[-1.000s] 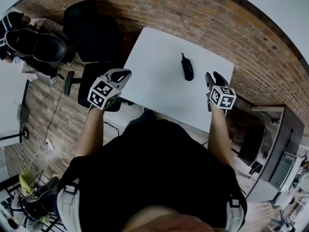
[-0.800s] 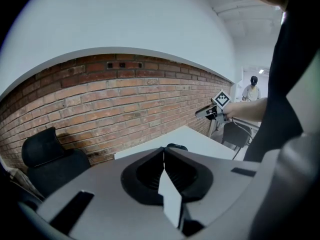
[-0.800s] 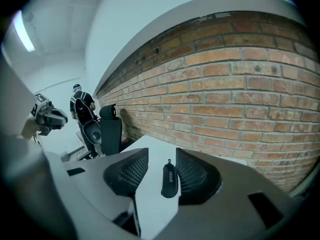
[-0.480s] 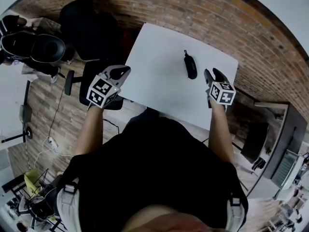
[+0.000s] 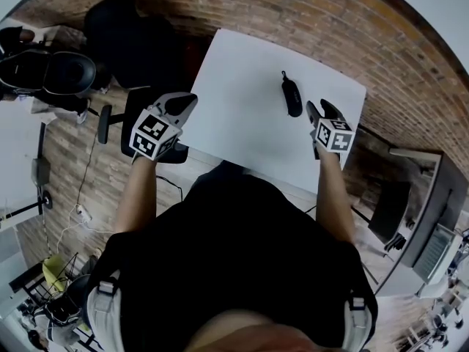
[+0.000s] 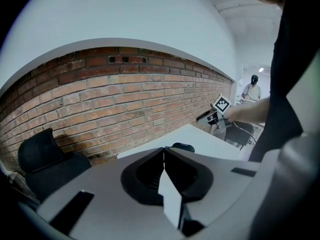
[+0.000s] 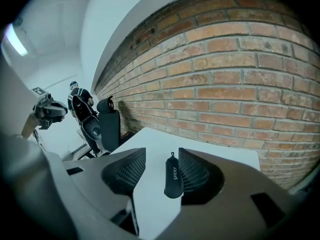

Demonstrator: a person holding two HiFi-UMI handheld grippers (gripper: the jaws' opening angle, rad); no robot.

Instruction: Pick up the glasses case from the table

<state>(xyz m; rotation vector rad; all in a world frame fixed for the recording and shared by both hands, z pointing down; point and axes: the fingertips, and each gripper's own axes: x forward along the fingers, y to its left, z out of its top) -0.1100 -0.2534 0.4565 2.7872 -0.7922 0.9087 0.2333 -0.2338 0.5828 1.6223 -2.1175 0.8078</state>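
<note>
Since a second ago our right gripper (image 5: 320,111) has sunk closer to the case (image 5: 292,95). It lies on the table (image 5: 242,116) just ahead, between the opening jaws, untouched. Our left gripper (image 5: 180,103), jaws together and empty, hangs at the table's left edge.

I hold a gripper in each hand, with my left forearm (image 5: 138,193) and right forearm (image 5: 330,193) bare and stretched forward. My left gripper (image 5: 183,103) points forward and down, its jaws pressed together and empty. My right gripper (image 5: 316,109) also points forward and down. Its jaws stand apart and are opening, and the glasses case (image 7: 174,176) shows in the gap just beyond the tips, untouched by either pad. Each gripper's marker cube (image 5: 152,134) faces up toward my head.
</note>
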